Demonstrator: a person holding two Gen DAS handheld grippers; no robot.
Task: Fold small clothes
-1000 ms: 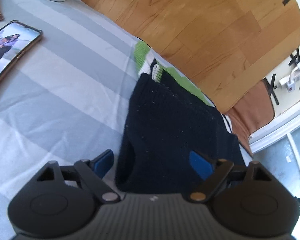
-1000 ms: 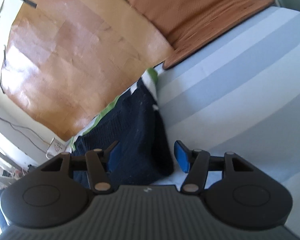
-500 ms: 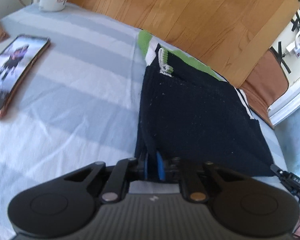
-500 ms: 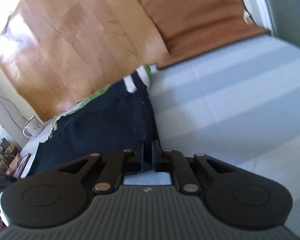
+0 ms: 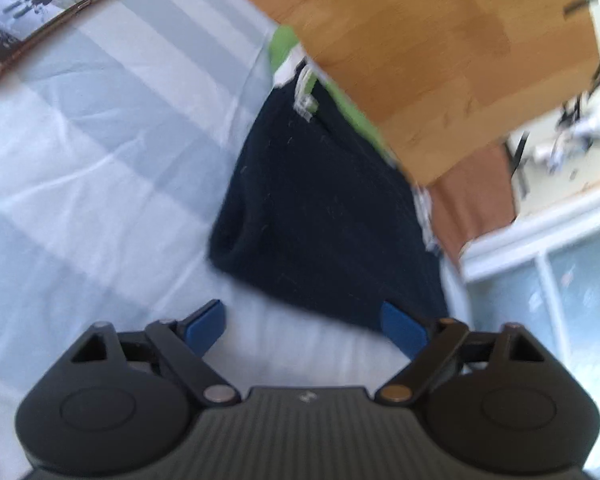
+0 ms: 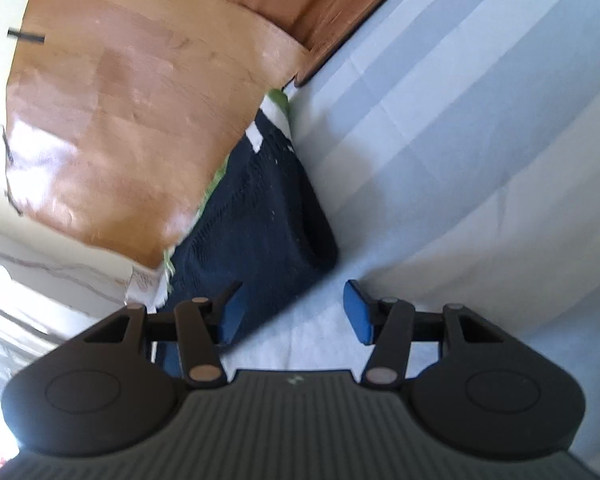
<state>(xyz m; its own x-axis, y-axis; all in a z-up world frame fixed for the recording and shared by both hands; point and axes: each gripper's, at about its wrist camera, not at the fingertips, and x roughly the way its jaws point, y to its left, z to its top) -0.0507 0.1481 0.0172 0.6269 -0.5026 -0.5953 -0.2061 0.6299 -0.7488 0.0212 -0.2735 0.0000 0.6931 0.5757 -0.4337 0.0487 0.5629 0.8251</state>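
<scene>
Navy garment (image 5: 324, 216) w/ green-white trim lies folded on a striped sheet (image 5: 100, 160), against a wood board (image 5: 440, 60). Left gripper (image 5: 304, 326) and right gripper (image 6: 292, 312) both hover at its near edge, fingers wide apart, holding nothing. Phone (image 5: 40, 4) far left.

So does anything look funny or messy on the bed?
A little. A phone lies on the striped sheet with its screen lit, away from the folded dark sweater. The sweater's green and white edge pokes out at the far end. Nothing looks spilled or torn.
</scene>
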